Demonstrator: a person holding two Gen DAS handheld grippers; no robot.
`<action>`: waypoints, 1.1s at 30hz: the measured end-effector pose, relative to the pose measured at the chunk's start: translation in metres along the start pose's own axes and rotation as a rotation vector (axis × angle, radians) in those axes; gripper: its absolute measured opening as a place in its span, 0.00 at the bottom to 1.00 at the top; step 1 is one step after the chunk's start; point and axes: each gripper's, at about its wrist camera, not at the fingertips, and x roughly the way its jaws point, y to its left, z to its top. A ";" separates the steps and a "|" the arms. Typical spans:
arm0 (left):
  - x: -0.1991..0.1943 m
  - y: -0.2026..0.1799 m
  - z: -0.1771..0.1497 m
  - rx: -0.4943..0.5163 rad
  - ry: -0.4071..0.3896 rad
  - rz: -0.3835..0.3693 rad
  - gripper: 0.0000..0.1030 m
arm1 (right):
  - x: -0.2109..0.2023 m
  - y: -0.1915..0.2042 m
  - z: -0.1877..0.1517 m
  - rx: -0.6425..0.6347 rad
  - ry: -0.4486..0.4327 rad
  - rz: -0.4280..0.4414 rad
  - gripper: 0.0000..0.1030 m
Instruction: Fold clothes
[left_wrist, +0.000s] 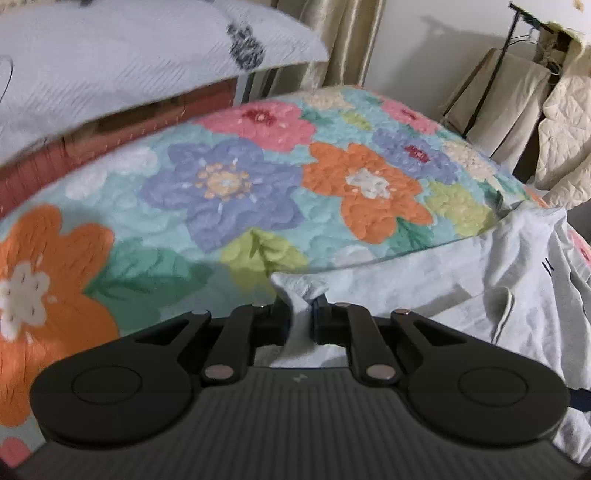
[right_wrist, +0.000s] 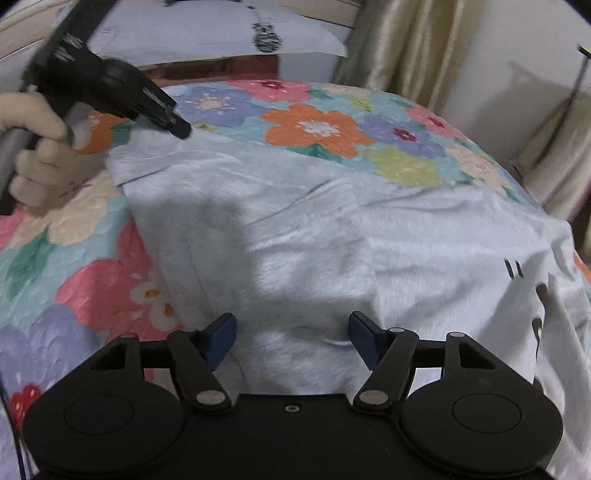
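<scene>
**Pinching the shirt corner for a fold**

The left gripper (left_wrist: 301, 317) is clamping a corner of the pale grey cotton shirt (right_wrist: 332, 229), lying on the floral quilted bedspread (left_wrist: 221, 177). The right gripper (right_wrist: 291, 332) is hovering wide open above it; pulling the corner taut should keep creases out.

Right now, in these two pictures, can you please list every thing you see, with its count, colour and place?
garment: one, light grey, spread on the bed; one corner pinched in the left claw.
floral quilt: one, teal with orange, purple and pink flowers, covering the bed.
pillow: one, white with a dark print, at the head of the bed.
curtain: one, beige, behind the bed.
quilted coat: one, cream, hanging at the far right.
left claw: one, black, shut on the garment corner.
right claw: one, black with blue pads, open, above the garment.
left hand: one, gripping the left claw's handle.
</scene>
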 end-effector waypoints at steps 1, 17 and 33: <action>0.000 0.003 -0.001 -0.013 0.006 -0.006 0.11 | -0.003 0.004 0.001 -0.001 -0.022 -0.008 0.70; 0.001 -0.001 -0.008 -0.046 0.013 -0.061 0.05 | -0.021 -0.007 0.004 0.394 -0.179 0.173 0.12; -0.053 0.073 0.025 -0.245 -0.200 -0.021 0.06 | -0.089 0.061 -0.003 0.596 -0.355 0.333 0.08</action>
